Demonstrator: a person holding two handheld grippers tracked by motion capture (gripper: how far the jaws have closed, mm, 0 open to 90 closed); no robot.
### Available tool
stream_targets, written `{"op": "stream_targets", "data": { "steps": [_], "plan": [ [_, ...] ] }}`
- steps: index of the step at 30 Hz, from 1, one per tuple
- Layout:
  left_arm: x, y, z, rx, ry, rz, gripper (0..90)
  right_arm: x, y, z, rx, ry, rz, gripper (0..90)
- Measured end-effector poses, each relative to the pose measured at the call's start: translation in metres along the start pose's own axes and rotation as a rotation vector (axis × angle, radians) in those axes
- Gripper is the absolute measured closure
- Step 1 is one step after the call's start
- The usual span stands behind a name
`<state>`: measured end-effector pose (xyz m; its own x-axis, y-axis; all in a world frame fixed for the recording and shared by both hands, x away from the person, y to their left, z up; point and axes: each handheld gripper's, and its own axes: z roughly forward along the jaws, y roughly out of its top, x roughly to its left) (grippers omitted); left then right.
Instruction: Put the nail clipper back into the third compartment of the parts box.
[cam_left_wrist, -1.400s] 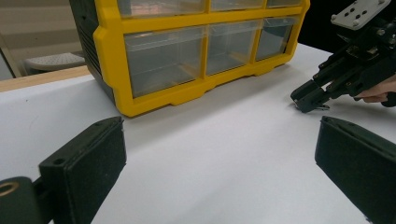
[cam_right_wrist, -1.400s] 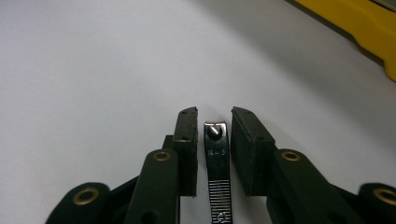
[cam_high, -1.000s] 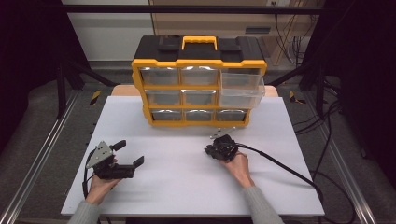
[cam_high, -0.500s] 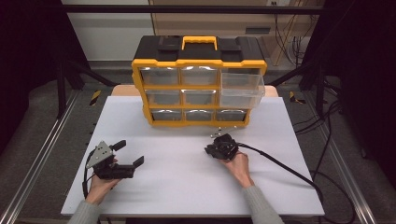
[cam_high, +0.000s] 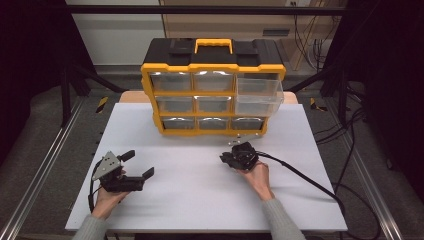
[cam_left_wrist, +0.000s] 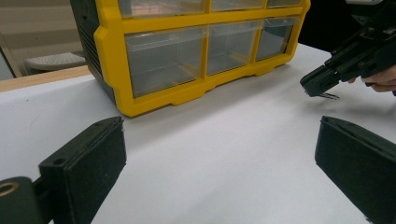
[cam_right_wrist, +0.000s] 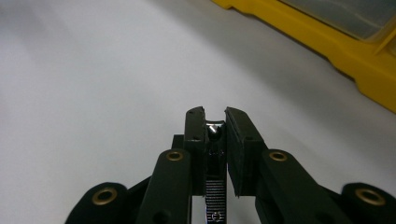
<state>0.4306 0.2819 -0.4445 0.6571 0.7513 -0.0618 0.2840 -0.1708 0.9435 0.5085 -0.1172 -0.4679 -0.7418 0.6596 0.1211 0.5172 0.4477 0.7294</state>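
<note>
My right gripper (cam_high: 226, 159) lies low over the white table (cam_high: 200, 200), right of centre, pointing left. In the right gripper view its jaws (cam_right_wrist: 215, 116) are shut on a small shiny metal tool (cam_right_wrist: 214, 136) with a ridged strip, perhaps a nail clipper. The left gripper view shows that same gripper (cam_left_wrist: 322, 86) with a thin metal tip sticking out beneath it. My left gripper (cam_high: 138, 164) rests at the front left, open wide with nothing between its pads (cam_left_wrist: 88, 158). A yellow and black drawer organizer (cam_high: 212, 85) stands at the back, its right middle clear drawer (cam_high: 257, 97) pulled out.
A black cable (cam_high: 305, 177) trails from the right gripper off the table's right side. Black frame posts and cables stand around the table. White tabletop lies bare between the two grippers and in front of the organizer.
</note>
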Motion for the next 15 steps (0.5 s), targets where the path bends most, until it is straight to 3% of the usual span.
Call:
{"op": "stream_targets", "data": {
  "steps": [15],
  "plan": [
    [0.000, 0.000, 0.001, 0.004, 0.001, 0.000, 1.8, 0.007, 0.007, -0.026, -0.083, 0.016, -0.012, 79.6]
  ]
}}
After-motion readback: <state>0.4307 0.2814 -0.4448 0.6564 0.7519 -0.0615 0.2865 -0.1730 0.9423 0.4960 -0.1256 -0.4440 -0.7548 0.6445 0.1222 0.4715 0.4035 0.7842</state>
